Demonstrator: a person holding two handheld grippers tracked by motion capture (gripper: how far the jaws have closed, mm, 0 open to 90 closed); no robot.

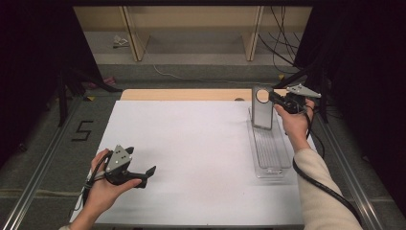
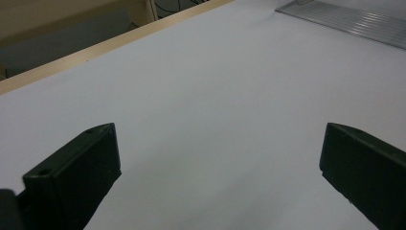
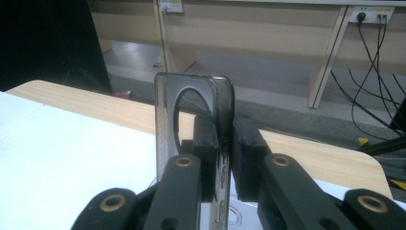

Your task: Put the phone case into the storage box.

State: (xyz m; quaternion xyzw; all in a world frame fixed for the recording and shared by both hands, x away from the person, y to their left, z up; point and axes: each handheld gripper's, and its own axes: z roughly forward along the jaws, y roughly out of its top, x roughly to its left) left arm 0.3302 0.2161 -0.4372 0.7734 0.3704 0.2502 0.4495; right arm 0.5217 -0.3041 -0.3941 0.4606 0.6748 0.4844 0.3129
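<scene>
A smoky translucent phone case (image 1: 262, 115) with a round cutout near its top stands upright over the far end of a clear ribbed tray (image 1: 271, 151) at the right of the table. My right gripper (image 1: 273, 97) is shut on the case's upper right edge. In the right gripper view the two jaws pinch the case's side wall (image 3: 165, 110), with my right gripper (image 3: 225, 153) pointing toward the room's far side. My left gripper (image 1: 148, 176) rests low at the front left, open with nothing in it. Its jaws stand wide apart over bare sheet in the left gripper view (image 2: 218, 163).
A white sheet (image 1: 191, 143) covers the wooden table (image 1: 182, 94), whose bare edge shows at the back. The tray's ribbed corner (image 2: 349, 21) lies far off in the left gripper view. Cables trail from both grippers. Shelving and wires stand beyond the table.
</scene>
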